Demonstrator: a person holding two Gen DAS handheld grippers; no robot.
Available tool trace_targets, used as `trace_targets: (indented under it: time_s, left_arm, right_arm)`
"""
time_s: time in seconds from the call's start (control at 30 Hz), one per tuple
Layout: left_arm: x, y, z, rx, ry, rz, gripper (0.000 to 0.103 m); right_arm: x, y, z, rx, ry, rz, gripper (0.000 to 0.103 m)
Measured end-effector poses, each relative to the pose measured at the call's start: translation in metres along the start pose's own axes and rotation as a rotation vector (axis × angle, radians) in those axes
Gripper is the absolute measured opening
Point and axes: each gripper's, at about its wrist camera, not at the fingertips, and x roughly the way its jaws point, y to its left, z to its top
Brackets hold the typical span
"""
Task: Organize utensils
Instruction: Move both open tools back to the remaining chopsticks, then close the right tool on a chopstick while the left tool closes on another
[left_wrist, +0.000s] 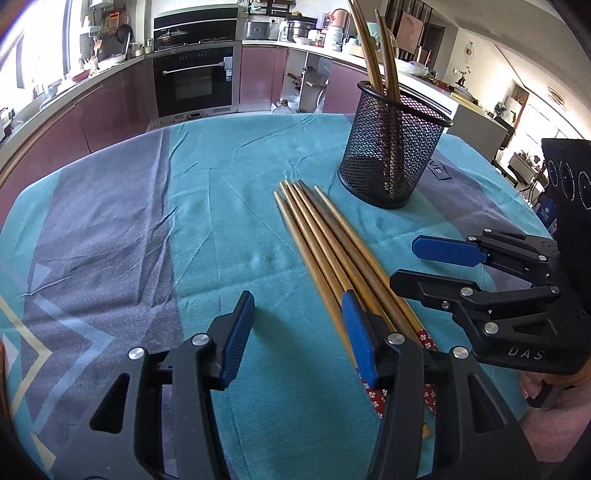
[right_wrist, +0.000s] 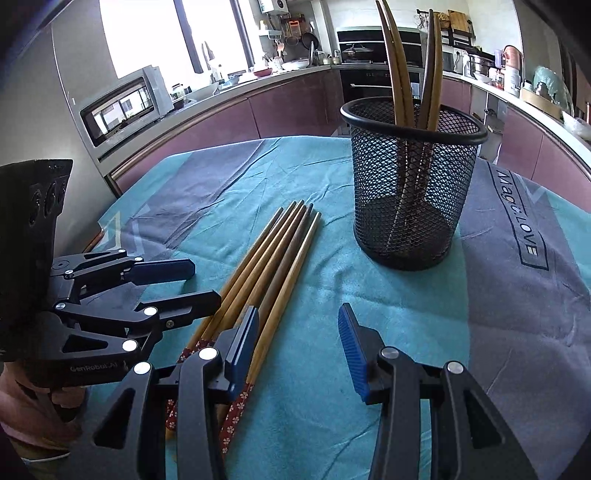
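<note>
Several wooden chopsticks with red flowered ends lie side by side on the teal cloth; they also show in the right wrist view. A black mesh holder stands upright behind them with a few chopsticks in it; it also shows in the right wrist view. My left gripper is open and empty, its right finger over the bundle's left side. My right gripper is open and empty, its left finger over the bundle's right side. Each gripper shows in the other's view, the right and the left.
The table carries a teal and grey cloth with creases. Kitchen counters, an oven and a microwave stand behind the table's far edge.
</note>
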Motion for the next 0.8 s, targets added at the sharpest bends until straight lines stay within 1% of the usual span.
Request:
trace_targets:
  time_s: [0.27, 0.5, 0.6, 0.7, 0.8]
  left_arm:
    - [0.0013, -0.0004, -0.0022, 0.013, -0.001, 0.012, 0.049]
    - [0.0020, 0.0007, -0.0027, 0.018, 0.002, 0.012, 0.049]
    - [0.0023, 0.0019, -0.0026, 0.017, 0.003, 0.009, 0.047]
    - [0.0025, 0.0020, -0.0042, 0.023, 0.005, 0.020, 0.044]
    - [0.0019, 0.0024, -0.0053, 0.027, 0.006, 0.025, 0.042]
  right_arm:
    - [0.0043, 0.0088, 0.0003, -0.026, 0.012, -0.027, 0.043]
    - [0.0071, 0.0090, -0.0004, -0.035, 0.022, -0.047, 0.043]
    - [0.0075, 0.0093, -0.0006, -0.039, 0.024, -0.053, 0.043]
    - [0.0081, 0.0096, -0.0007, -0.044, 0.027, -0.060, 0.043]
    - [0.0085, 0.0083, -0.0010, -0.045, 0.035, -0.069, 0.041]
